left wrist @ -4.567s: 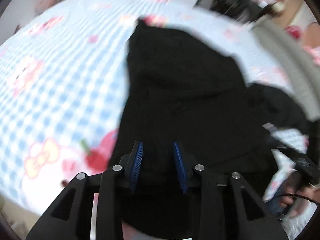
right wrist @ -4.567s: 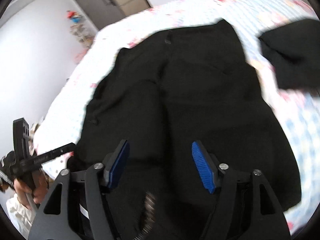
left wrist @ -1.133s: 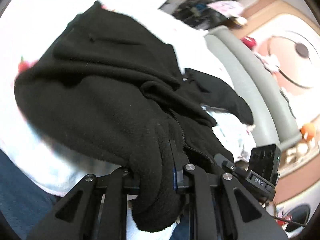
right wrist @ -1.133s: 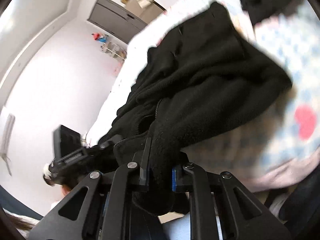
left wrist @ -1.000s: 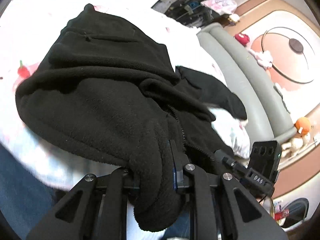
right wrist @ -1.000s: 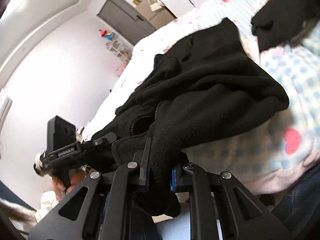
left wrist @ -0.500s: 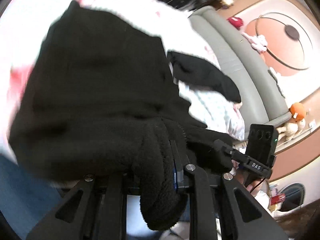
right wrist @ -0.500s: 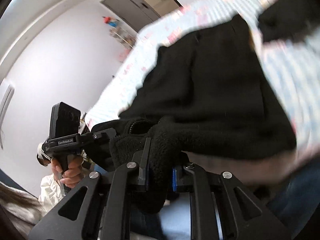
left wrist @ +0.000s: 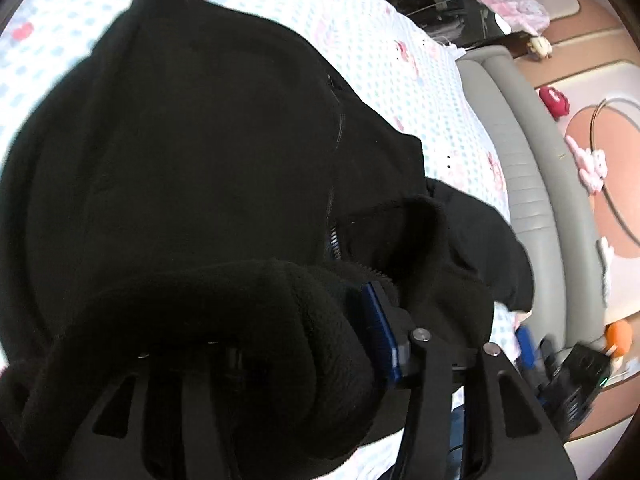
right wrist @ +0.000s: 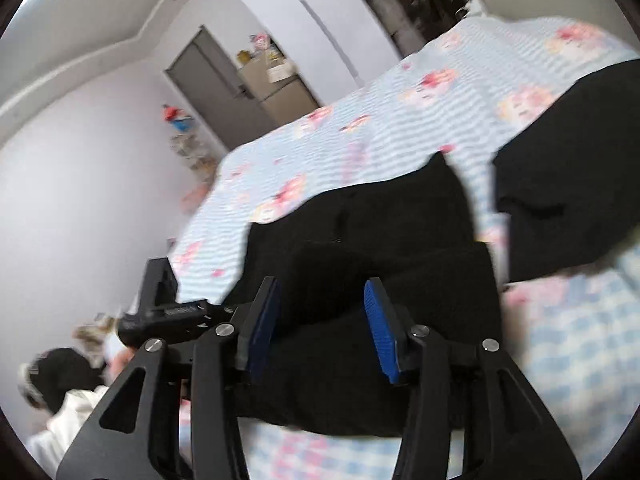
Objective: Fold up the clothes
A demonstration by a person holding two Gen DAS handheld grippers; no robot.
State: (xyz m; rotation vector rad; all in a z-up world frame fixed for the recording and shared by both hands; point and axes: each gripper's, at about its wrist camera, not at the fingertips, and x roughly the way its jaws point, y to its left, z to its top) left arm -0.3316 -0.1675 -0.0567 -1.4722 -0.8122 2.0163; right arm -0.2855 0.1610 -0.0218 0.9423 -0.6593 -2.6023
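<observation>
The bed [right wrist: 400, 120], in its blue checked cover, is carrying a black fleece jacket [left wrist: 192, 152] lying folded along its near edge, with a second black garment [right wrist: 568, 184] sitting just beside it. The right gripper [right wrist: 320, 324] is hovering released over the fleece, while fleece is bulging over the left gripper [left wrist: 320, 320], whose grip cannot be told

Your left gripper's [left wrist: 320, 344] left finger is buried under the thick black fleece jacket [left wrist: 192, 152], so you cannot tell how its jaws stand. The jacket's lower left runs off the picture's edge. From the right wrist, motion blur smears the blue-checked bedsheet with pink prints [right wrist: 360, 136], and a second black garment [right wrist: 568, 184] is cut off at right.
</observation>
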